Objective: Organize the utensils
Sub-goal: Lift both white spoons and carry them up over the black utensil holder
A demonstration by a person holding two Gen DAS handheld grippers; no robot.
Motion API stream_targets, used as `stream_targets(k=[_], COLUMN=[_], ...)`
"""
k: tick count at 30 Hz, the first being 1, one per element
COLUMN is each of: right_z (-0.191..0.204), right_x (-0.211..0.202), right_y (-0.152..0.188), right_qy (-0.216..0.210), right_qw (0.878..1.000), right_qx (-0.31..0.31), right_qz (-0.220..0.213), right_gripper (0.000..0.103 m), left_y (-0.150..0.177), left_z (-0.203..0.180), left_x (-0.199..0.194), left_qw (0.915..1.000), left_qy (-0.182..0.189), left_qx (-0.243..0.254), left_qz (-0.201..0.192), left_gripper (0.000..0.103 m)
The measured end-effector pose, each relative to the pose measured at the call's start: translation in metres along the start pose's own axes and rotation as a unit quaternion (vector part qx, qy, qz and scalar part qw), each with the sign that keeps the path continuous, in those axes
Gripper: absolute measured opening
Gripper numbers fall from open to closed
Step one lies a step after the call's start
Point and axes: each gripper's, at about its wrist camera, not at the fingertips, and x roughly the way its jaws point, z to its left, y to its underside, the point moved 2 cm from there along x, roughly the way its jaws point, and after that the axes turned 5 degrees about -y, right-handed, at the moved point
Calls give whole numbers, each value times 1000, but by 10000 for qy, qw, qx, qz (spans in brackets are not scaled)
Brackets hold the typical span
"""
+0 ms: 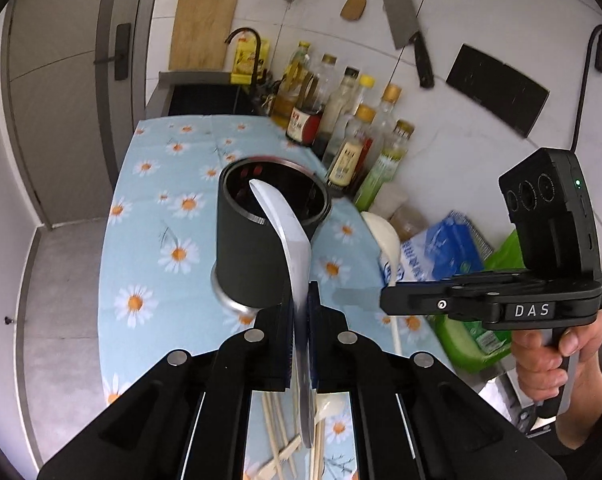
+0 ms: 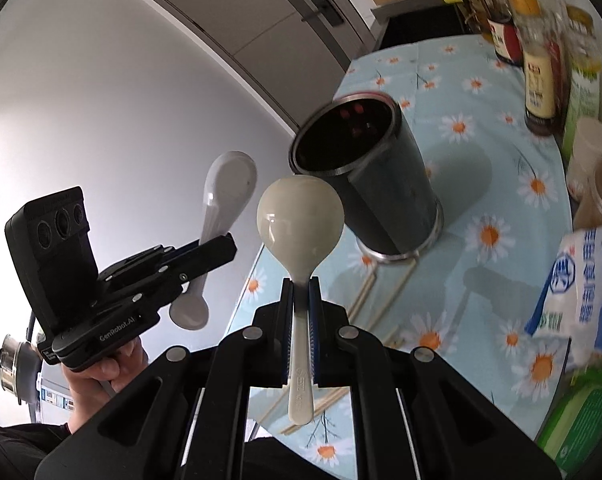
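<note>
In the left wrist view, the left gripper [image 1: 300, 312] is pinched tight on the handle of a pale grey-white plastic soup spoon [image 1: 289, 240], seen edge-on, whose bowl rises toward 12 o'clock and overlaps the mouth of the dark cylindrical metal utensil holder [image 1: 253, 256]. That holder stands upright on the surface covered by a light blue daisy-print cloth [image 1: 149, 240]. Below the gripper, at 6 o'clock, several pale wooden chopsticks [image 1: 279, 440] lie loose on the cloth. At 1 o'clock from the holder a row of glass sauce and oil bottles [image 1: 341, 120] lines the wall, and at 3 o'clock the right gripper [image 1: 385, 300] enters side-on, carried by a hand [image 1: 549, 356]. In the right wrist view, the left gripper [image 2: 231, 246] shows at 9 o'clock, held by a hand [image 2: 101, 368], with the grey-white spoon [image 2: 225, 192] clamped crosswise, its bowl up and its handle end hanging below. At centre, the right gripper [image 2: 301, 312] is pressed together on the neck of a cream plastic rice paddle with a round head [image 2: 301, 216], the head standing at 12 o'clock, just in front of the holder [image 2: 381, 184], which sits at 1 o'clock. Chopsticks [image 2: 381, 292] lie on the cloth [image 2: 481, 168] by its base, and a white-and-blue packet [image 2: 581, 280] sits at 3 o'clock.
</note>
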Motion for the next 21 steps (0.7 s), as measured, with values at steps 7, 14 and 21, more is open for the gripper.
stream_targets(k=[7,14,21], right_z=[17,15,12], right_x=[-24,-35,-42], right_y=[-30,-65,-96], right_qy=[-41,4,-49], right_qw=[9984,9919,9784], right_qx=[-218,-359,-445], right_qz=[-529,-1215,-2018], right_gripper=[8,8,8], left_y=[-32,-64,-85], left_z=[-2,6,9], left_x=[-5,-1,1], left_qw=[9988,9942,9790], left_qy=[143,335,645], left_qx=[113,70,80], left_qz=[-457,-1015,-1933], left_gripper=[5,5,5])
